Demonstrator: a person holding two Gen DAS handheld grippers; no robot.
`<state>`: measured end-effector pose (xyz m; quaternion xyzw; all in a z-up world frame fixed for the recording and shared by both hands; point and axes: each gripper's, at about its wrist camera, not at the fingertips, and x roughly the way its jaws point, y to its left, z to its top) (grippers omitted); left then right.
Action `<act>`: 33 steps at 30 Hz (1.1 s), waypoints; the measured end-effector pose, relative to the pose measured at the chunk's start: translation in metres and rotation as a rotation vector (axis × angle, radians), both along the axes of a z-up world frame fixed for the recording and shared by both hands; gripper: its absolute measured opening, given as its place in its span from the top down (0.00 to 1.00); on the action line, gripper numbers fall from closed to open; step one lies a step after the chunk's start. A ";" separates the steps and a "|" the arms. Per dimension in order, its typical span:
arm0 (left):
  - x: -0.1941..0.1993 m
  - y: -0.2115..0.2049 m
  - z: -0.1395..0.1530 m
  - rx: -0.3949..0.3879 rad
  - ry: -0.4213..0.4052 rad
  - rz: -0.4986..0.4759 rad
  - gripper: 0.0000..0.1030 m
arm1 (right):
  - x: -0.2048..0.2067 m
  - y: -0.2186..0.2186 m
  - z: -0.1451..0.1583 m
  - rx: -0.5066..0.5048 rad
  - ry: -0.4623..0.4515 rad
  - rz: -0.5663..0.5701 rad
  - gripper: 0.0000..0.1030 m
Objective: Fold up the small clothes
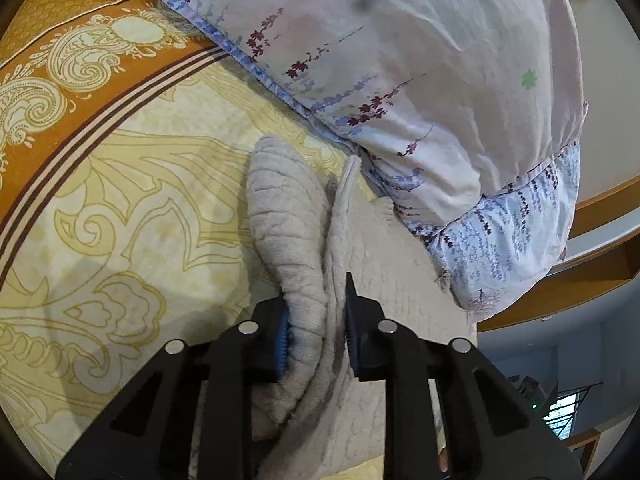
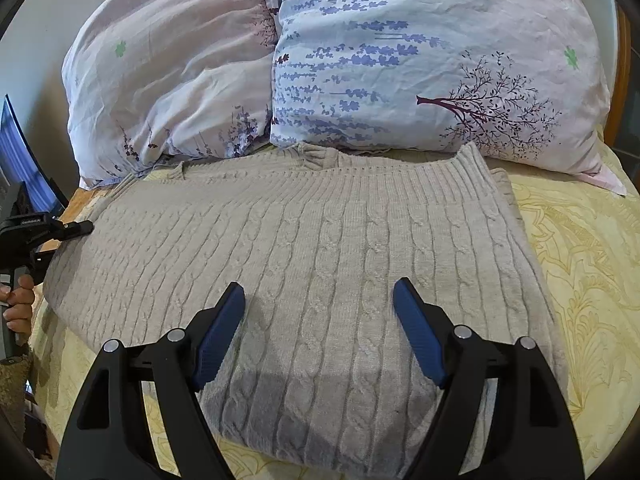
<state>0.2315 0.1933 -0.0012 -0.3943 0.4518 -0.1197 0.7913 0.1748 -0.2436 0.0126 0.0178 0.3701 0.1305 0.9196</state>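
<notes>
A beige cable-knit sweater [image 2: 320, 240] lies spread on the bed, its ribbed hem toward the pillows. My right gripper [image 2: 320, 312] is open and empty, hovering just above the sweater's near edge. In the left wrist view my left gripper [image 1: 318, 328] is shut on a thick folded edge of the sweater [image 1: 292, 216], which bunches between the blue pads. The left gripper also shows in the right wrist view [image 2: 76, 227] at the sweater's left edge, held by a hand.
Two floral pillows [image 2: 400, 60] lie just behind the sweater. The yellow patterned bedsheet [image 1: 120, 200] extends to the left and right. A wooden bed frame [image 1: 592, 280] and a wall stand beyond the pillows.
</notes>
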 end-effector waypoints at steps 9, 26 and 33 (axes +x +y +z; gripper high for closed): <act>-0.004 -0.015 0.033 -0.067 -0.086 -0.012 0.85 | -0.004 0.007 -0.001 -0.056 -0.012 0.009 0.21; 0.021 -0.175 0.089 -0.235 -0.214 -0.280 0.86 | -0.015 -0.061 0.025 0.236 -0.032 -0.018 0.20; 0.035 -0.267 0.032 -0.271 -0.038 -0.430 0.84 | -0.012 -0.097 0.017 0.510 0.026 0.016 0.19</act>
